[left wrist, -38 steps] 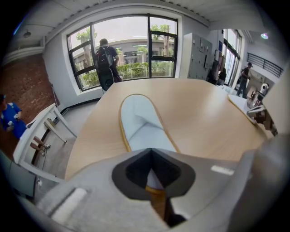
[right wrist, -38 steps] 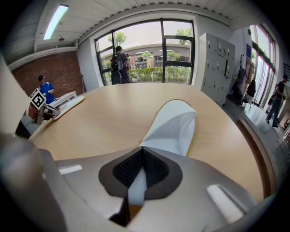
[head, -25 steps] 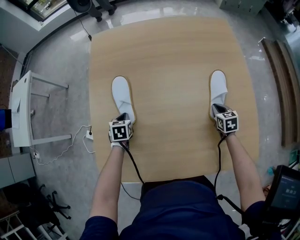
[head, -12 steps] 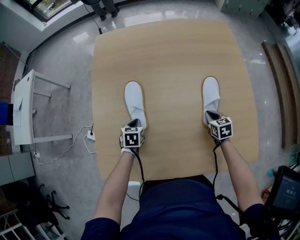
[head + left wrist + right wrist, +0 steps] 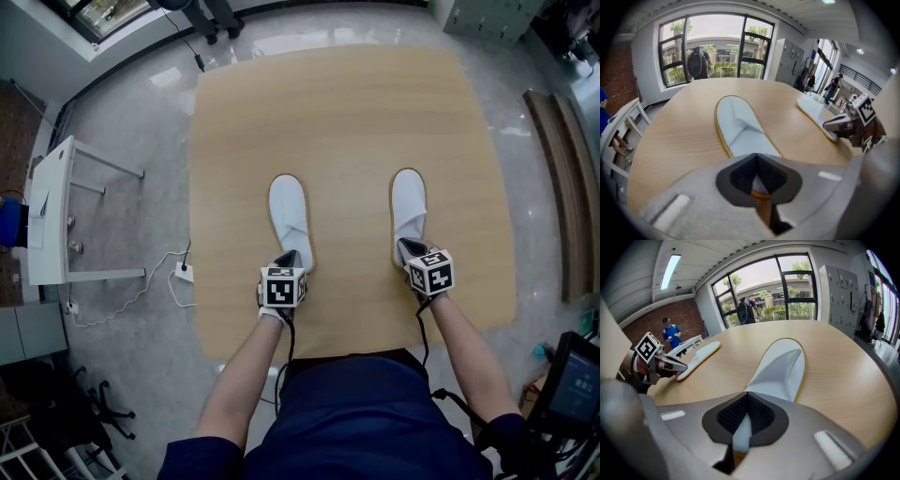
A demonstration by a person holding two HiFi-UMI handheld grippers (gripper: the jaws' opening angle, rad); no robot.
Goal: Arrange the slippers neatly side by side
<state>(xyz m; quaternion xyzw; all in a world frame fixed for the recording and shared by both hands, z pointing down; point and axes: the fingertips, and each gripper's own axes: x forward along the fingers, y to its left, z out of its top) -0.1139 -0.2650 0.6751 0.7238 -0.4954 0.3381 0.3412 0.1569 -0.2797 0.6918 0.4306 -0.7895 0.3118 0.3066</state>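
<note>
Two white slippers with tan soles lie toes-away on the wooden table (image 5: 347, 112). The left slipper (image 5: 289, 216) (image 5: 738, 126) has its heel pinched in my left gripper (image 5: 287, 261) (image 5: 759, 185), which is shut on it. The right slipper (image 5: 409, 208) (image 5: 783, 366) is held the same way at its heel by my right gripper (image 5: 411, 249) (image 5: 743, 425). The pair lie roughly parallel with a gap of bare wood between them. From each gripper view the other slipper (image 5: 813, 112) (image 5: 698, 359) and the other gripper (image 5: 853, 126) (image 5: 651, 364) show off to the side.
The table's near edge (image 5: 309, 349) runs just behind both grippers. On the floor to the left stand a white bench (image 5: 56, 220) and a power strip with cable (image 5: 183, 272). A long wooden piece (image 5: 567, 187) lies on the floor at right. People stand in the background.
Both grippers have dragged their slippers inward and toward the near edge. The gap between the two slippers has shrunk a lot over the last second.
</note>
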